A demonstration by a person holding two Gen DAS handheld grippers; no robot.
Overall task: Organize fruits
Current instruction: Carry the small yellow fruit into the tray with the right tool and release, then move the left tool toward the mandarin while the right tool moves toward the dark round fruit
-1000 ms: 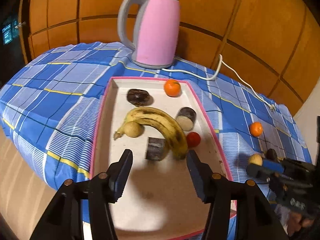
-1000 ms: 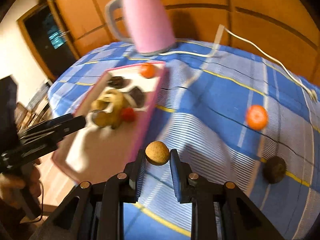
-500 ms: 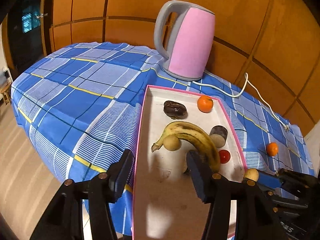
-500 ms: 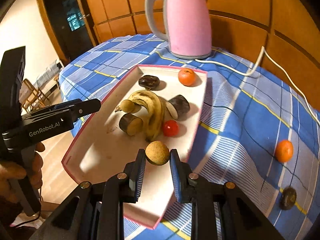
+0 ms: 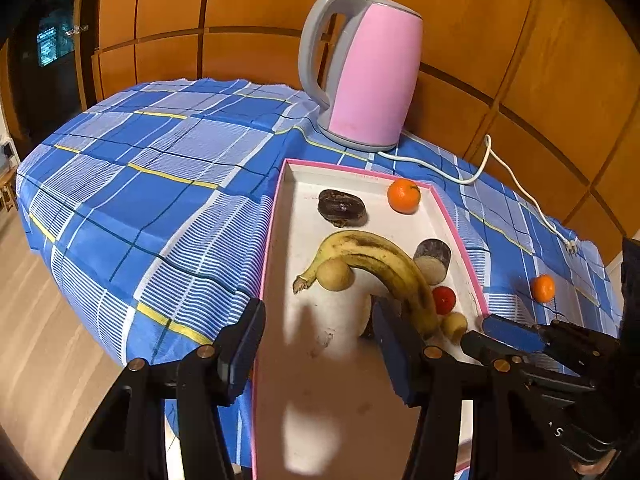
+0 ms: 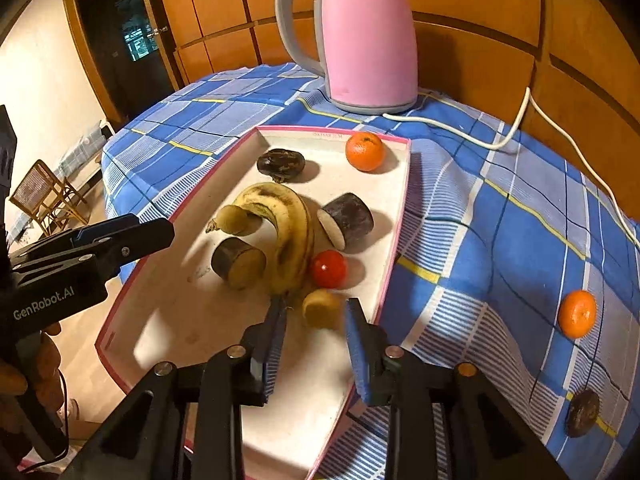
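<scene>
The small tan fruit [image 6: 320,308] lies in the pink-rimmed white tray [image 6: 400,216], by the banana [image 6: 288,236] tip and a red fruit [image 6: 329,269]. My right gripper [image 6: 316,336] sits just behind the tan fruit. Its jaws are opening and the pads stand clear of the fruit. The tray also holds an orange [image 6: 364,151], a dark wrinkled fruit [image 6: 280,164], two cut dark pieces [image 6: 348,220] and another tan fruit [image 6: 236,220]. My left gripper [image 5: 320,332] is open above the tray's left rim [image 5: 272,240], with nothing held.
On the blue checked cloth right of the tray lie an orange [image 6: 577,314] and a dark fruit [image 6: 582,414]. A pink kettle [image 6: 368,32] stands behind the tray, with its white cord [image 6: 520,120] trailing right. The tray's near end overhangs the table edge above the floor.
My right gripper carried the tan fruit leftward from over the cloth to over the tray, then its jaws parted and the fruit came to rest there. My left gripper shifted toward the tray's left rim.
</scene>
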